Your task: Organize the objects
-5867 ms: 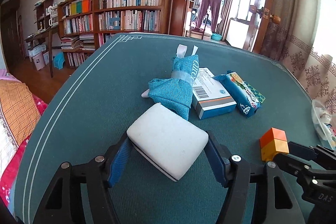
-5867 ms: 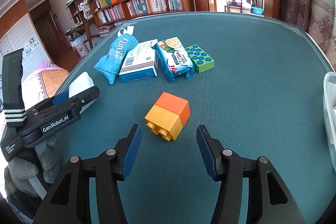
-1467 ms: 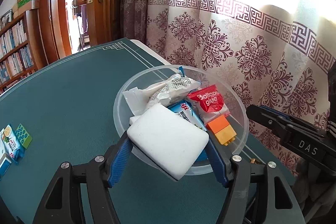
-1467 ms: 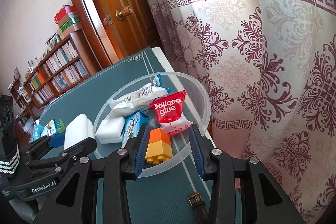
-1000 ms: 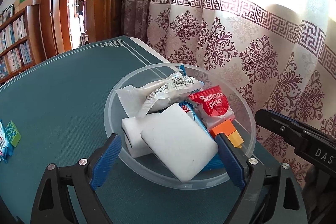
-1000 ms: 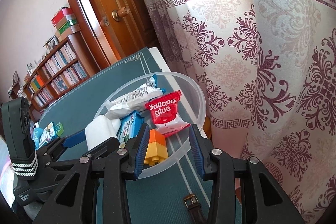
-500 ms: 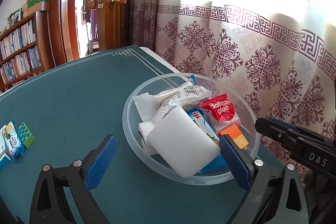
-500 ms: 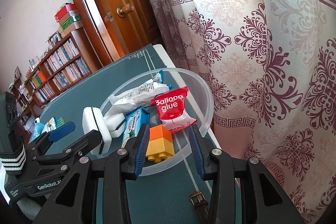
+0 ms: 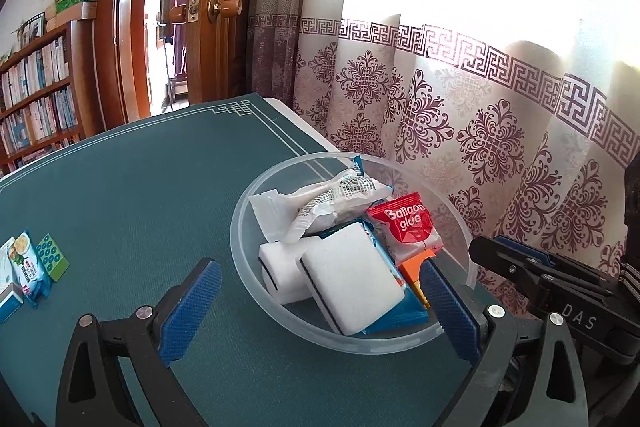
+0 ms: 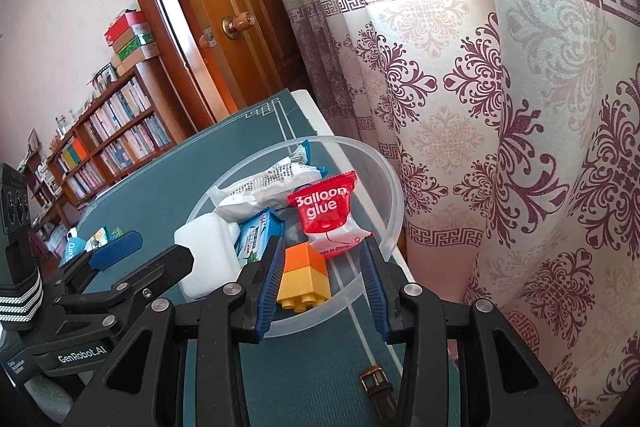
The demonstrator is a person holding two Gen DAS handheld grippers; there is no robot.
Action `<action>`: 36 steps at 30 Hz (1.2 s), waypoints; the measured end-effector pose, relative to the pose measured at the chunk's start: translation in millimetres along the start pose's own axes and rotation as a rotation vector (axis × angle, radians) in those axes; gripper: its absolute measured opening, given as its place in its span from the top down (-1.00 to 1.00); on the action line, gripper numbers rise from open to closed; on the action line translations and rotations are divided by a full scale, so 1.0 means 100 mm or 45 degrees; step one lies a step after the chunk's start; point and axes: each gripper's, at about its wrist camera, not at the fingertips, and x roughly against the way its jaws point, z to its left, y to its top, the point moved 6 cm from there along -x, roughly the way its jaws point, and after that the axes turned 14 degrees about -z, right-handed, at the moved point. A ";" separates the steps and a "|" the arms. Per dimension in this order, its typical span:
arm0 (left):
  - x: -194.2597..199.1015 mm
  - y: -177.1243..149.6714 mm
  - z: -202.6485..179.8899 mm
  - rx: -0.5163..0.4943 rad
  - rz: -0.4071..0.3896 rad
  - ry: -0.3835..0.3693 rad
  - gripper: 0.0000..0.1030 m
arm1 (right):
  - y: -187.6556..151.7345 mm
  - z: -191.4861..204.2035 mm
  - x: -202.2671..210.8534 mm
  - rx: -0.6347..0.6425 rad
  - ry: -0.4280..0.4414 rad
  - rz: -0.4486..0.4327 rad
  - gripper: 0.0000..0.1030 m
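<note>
We have both grippers at the clear plastic bowl (image 9: 460, 227), which sits near the far right corner of the dark green table mat (image 9: 140, 195), just beside the patterned curtain (image 9: 500, 131).

Left gripper (image 9: 320, 303): its jaws have just been opening and now stand wide, one blue pad at roughly 9 o'clock of the bowl and the other at 4 o'clock. Nothing is pinched between them. The white rectangular sponge with the dark edge stripe (image 9: 352, 287) lies free in the bowl, leaning on a second white sponge (image 9: 280, 273) and a blue snack packet (image 9: 400, 315). We read the drop as done for this hand.

Right gripper (image 10: 322, 279): narrow, closed on the orange-and-yellow toy brick block (image 10: 305, 277), which hangs over the bowl's near rim at about 6 o'clock. The left pad clearly bears on the block; the right pad's contact is harder to see.

Also in the bowl: the red "Balloon glue" sachet (image 10: 326, 211) at about 2 o'clock of the block, and a white crinkled wrapper (image 9: 332, 199) toward 12 o'clock.

Step in hand, as we judge it: delivering items to the bowl. Next call is for the right jaws to part so the block settles inside rather than on the rim. Then the left hand should draw clear and return for the small packets (image 9: 30, 275) left at the mat's 9 o'clock edge.
</note>
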 end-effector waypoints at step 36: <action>-0.39 -0.11 0.43 -0.060 0.077 0.247 -0.99 | -0.14 0.18 0.00 0.034 0.034 0.033 0.21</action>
